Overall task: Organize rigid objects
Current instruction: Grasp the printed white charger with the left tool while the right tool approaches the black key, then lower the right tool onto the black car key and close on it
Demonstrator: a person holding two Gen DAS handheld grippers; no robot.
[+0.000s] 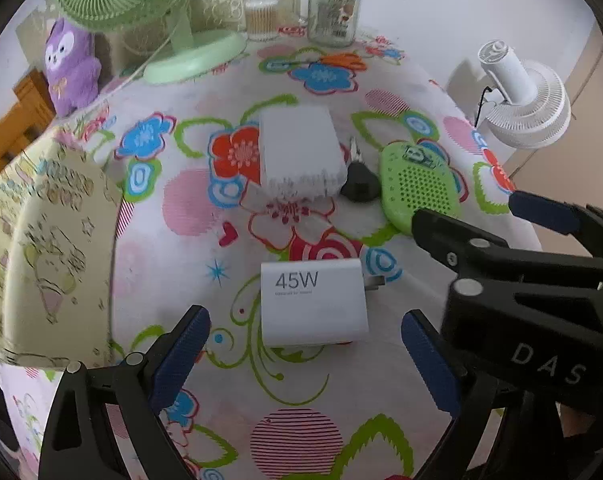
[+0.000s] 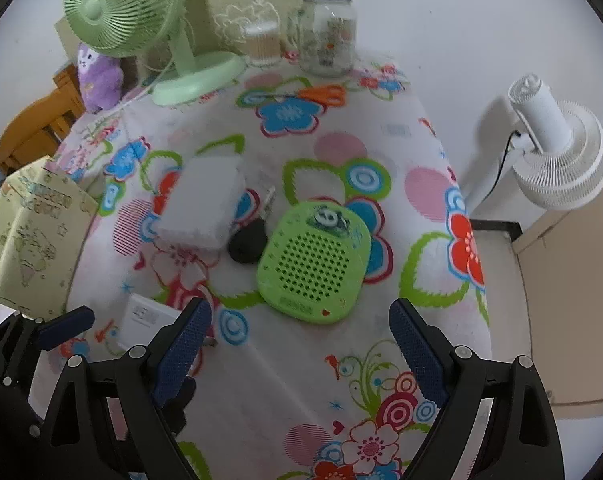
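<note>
A white 45W charger [image 1: 313,304] lies flat on the flowered tablecloth [image 1: 205,248]. My left gripper [image 1: 305,340] hangs open just above its near end, one blue pad on either side and neither touching it. Beyond it lie a white block [image 1: 301,152], a black key [image 1: 359,186] and a green perforated case [image 1: 417,184]. In the right wrist view the green case [image 2: 313,260] sits just beyond my open right gripper [image 2: 301,336], which holds nothing. The key [image 2: 247,244], the block [image 2: 205,204] and the charger [image 2: 145,318] lie to its left. The right gripper [image 1: 467,210] also reaches in over the case's right edge.
At the back stand a green desk fan [image 2: 121,8], a purple plush [image 2: 97,76], a cotton swab tub [image 2: 261,40], a glass jar mug [image 2: 327,36] and orange scissors [image 2: 321,94]. A yellow patterned box [image 1: 41,248] stands left. A white fan [image 2: 557,160] stands past the table's right edge.
</note>
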